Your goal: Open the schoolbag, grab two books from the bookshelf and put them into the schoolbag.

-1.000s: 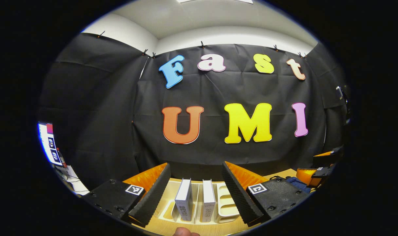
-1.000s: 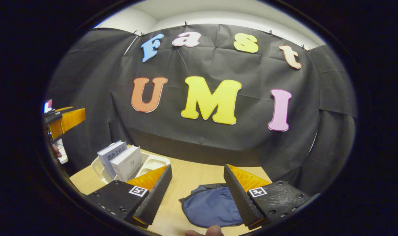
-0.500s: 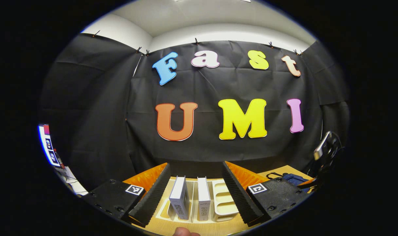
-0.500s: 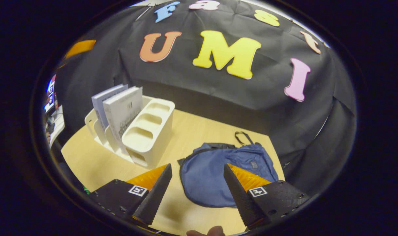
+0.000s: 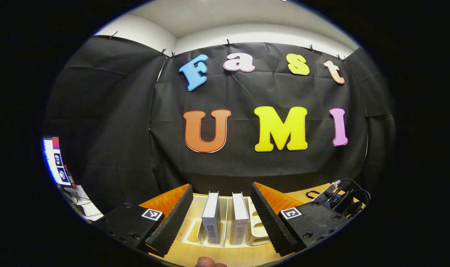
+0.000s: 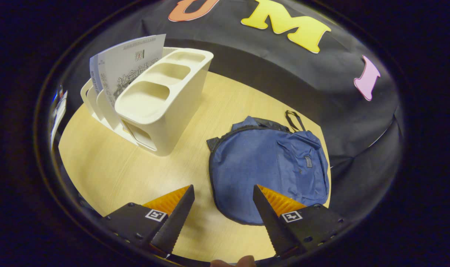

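A: Start with the left gripper view; which step is this, by your reading?

B: The very first one, I'd judge; nothing is opened or picked yet. The left gripper (image 5: 222, 217) hangs in front of the cream bookshelf (image 5: 257, 230) with its fingers spread wide and nothing between them. The two books stand upright in the slots, the left book (image 5: 212, 218) and the right book (image 5: 240, 219) side by side with their spines toward the camera; neither finger touches them.

A: And anything off to the side there?

B: At the right edge a dark device with cables (image 5: 343, 197) sits low over the wooden table (image 5: 221, 256); I take it for the other gripper's body, though I cannot be sure.

A: Now the right gripper view.

B: The right gripper (image 6: 223, 217) is tipped down over the table, jaws wide apart and empty; the blue schoolbag (image 6: 269, 168) lies flat just ahead of it, its near edge between the fingers but clear of them. The bag looks closed; its black zip line runs along the upper edge and a strap loop (image 6: 292, 118) sticks out at the far end. The bookshelf stands to the left, well apart from the bag, with the books in its far slots.

A: So the next move?

B: Probably lowering to the zip; finding the pull comes first, and I cannot make it out from here; the cloth is limp, so the other gripper may have to hold it.
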`<action>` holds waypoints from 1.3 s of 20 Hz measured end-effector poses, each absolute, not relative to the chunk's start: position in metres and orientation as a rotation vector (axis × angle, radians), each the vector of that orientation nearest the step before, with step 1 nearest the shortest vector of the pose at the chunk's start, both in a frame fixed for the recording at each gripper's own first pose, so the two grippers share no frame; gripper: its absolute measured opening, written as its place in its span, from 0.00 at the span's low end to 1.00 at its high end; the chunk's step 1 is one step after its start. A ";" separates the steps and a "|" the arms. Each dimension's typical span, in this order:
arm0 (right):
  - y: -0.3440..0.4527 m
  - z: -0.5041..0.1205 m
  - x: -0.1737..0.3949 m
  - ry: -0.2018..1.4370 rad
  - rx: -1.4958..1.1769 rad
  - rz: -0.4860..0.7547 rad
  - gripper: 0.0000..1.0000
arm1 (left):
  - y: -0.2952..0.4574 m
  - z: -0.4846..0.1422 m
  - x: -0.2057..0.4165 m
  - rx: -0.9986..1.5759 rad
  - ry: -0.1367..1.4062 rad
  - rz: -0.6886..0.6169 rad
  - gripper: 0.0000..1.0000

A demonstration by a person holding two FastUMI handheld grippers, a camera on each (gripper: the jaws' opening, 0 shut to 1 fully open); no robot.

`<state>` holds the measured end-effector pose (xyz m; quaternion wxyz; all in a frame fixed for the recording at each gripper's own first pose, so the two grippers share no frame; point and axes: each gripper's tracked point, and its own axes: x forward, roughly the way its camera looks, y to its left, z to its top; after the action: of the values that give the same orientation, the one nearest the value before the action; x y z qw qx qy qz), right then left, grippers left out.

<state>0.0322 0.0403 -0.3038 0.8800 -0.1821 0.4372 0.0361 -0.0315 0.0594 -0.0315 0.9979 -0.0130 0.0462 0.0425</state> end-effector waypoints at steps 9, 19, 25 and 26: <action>0.027 -0.349 0.059 1.030 -0.455 0.015 0.96 | 0.068 -0.043 -0.027 -0.033 0.128 0.101 0.99; 0.016 -0.371 0.083 1.067 -0.481 -0.068 0.84 | 0.070 -0.051 -0.021 -0.031 0.157 0.096 0.99; 0.015 -0.363 0.083 1.070 -0.451 -0.069 0.27 | 0.069 -0.054 -0.018 -0.042 0.166 0.091 0.99; 0.013 -0.362 0.084 1.072 -0.448 -0.066 0.22 | 0.070 -0.056 -0.019 -0.045 0.170 0.090 0.99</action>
<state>0.0839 0.0130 -0.3620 0.8354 -0.2114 0.5064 -0.0310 -0.0186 0.0695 -0.0564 0.9951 -0.0226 0.0851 0.0451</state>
